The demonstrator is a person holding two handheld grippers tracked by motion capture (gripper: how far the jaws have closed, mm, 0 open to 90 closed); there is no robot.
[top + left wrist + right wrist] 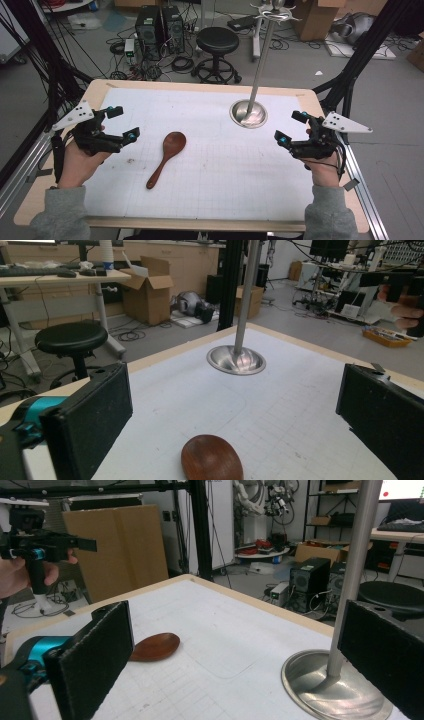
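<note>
Left hand-held gripper [122, 123] hovers over the left edge of the bench [150, 84], jaws spread wide and released, nothing between them. In the left gripper view its own hand-held gripper [232, 410] frames the wooden spoon [212, 458], the bowl of the spoon lying just ahead of the jaws and not touching them. From the high view the wooden spoon [166, 157] lies flat on the white mat [210, 190], left of the bench's middle, bowl toward the far edge, handle angling back toward the near-left corner. Right hand-held gripper [291, 128] sits over the right edge, also released and holding nothing. Near it, toward the far-right corner, the metal stand [248, 114] rises upright from its round base. The right gripper view shows that base [330, 687] just beside the right jaw, spoon [154, 646] well beyond.
</note>
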